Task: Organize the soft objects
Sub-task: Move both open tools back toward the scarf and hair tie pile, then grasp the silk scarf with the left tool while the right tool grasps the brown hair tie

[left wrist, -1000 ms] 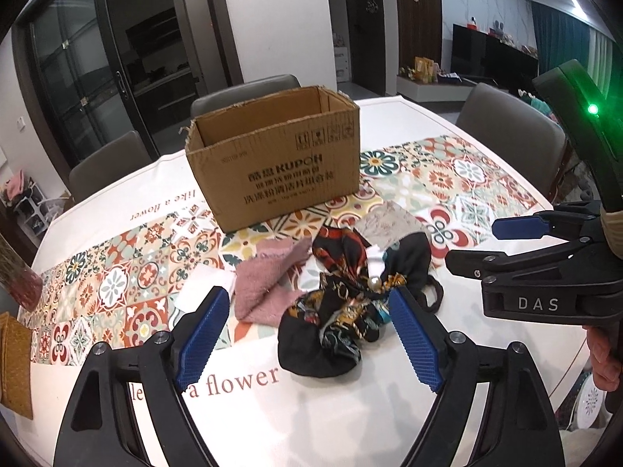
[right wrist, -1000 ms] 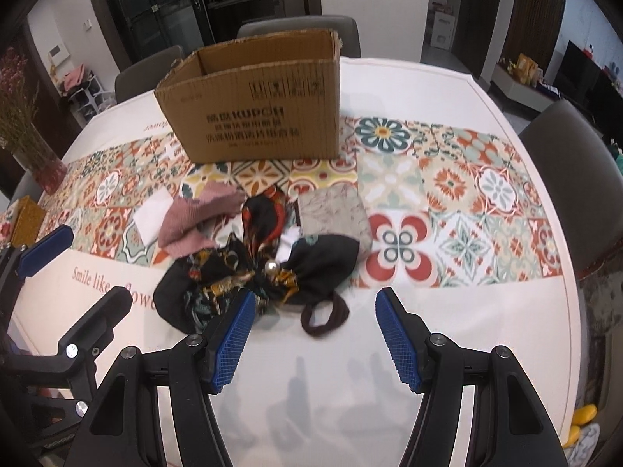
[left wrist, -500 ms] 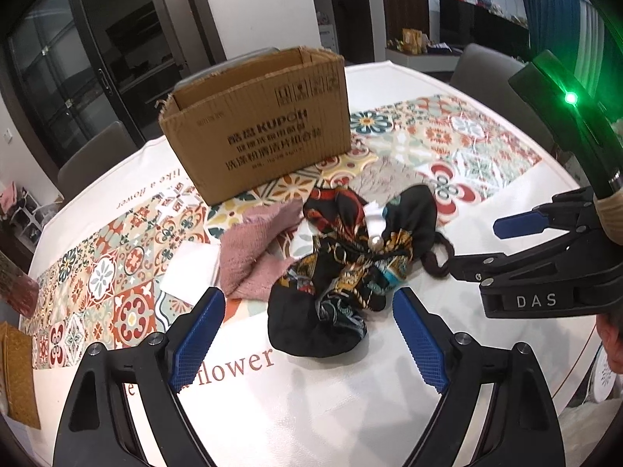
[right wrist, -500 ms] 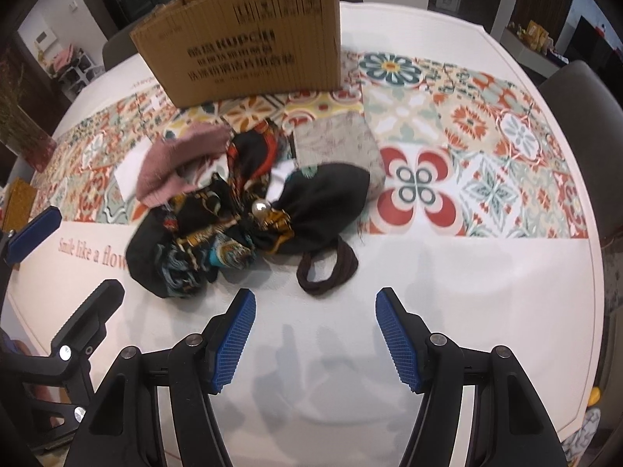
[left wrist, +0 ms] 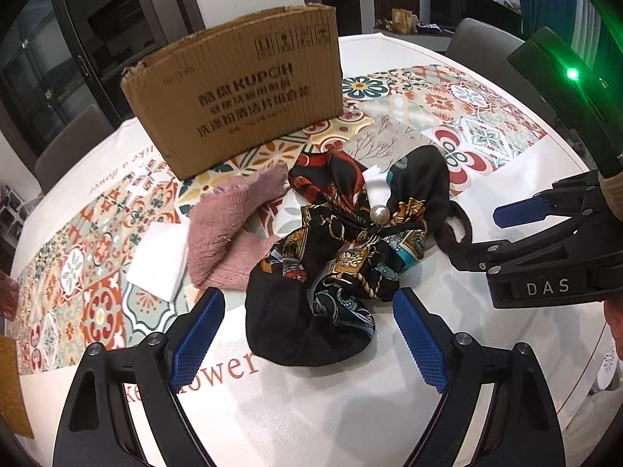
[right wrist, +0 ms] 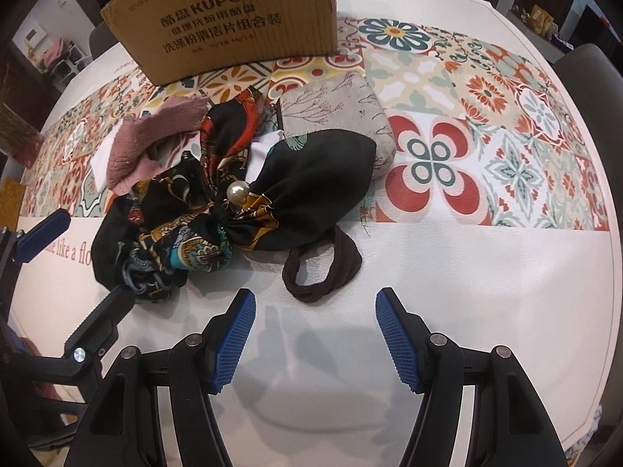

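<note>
A black patterned scarf with a pearl lies bunched on the table. A pink towel lies at its left, over a white cloth. A brown hair band lies at its right, and a beige pouch behind it. A cardboard box stands behind the pile. My left gripper is open, low, just before the scarf. My right gripper is open, just before the hair band; it also shows in the left wrist view.
The round white table carries a patterned tile runner. Grey chairs stand around it. A woven mat lies at the left edge. The left gripper shows at the left of the right wrist view.
Both grippers have moved forward and down toward the pile; the scarf and hair band now sit closer and larger between the open fingers. Nothing on the table has moved.
</note>
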`<state>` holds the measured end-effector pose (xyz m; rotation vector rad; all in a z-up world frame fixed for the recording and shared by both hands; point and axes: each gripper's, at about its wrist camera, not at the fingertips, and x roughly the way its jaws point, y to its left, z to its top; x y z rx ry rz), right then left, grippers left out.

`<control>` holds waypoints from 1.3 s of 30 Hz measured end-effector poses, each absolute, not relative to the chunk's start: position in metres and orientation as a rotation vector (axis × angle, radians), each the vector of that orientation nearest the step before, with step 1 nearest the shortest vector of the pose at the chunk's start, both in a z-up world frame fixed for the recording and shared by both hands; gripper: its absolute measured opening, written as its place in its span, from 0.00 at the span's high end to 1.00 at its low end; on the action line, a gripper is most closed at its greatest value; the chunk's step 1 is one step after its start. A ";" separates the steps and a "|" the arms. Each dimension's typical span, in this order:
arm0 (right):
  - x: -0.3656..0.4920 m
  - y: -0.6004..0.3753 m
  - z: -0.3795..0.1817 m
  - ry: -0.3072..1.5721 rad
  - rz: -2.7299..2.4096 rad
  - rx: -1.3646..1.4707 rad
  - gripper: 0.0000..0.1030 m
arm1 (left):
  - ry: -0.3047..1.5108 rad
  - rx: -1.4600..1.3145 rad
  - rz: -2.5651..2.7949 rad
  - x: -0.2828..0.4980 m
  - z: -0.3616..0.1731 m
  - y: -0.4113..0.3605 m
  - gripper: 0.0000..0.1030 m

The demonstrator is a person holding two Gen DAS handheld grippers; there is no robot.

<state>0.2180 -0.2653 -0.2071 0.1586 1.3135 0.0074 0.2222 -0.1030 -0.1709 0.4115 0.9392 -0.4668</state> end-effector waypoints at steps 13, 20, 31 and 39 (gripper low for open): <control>0.232 -0.270 -0.225 1.337 -0.019 0.171 0.37 | 0.966 0.401 -0.504 0.244 -0.193 -0.111 0.14; 0.241 -0.269 -0.227 1.305 -0.024 0.161 0.37 | 1.003 0.384 -0.524 0.252 -0.204 -0.118 0.16; 0.233 -0.264 -0.226 1.275 -0.022 0.143 0.57 | 1.064 0.316 -0.533 0.247 -0.212 -0.116 0.74; 0.228 -0.267 -0.226 1.275 -0.006 0.221 0.79 | 1.089 0.214 -0.508 0.244 -0.205 -0.112 0.87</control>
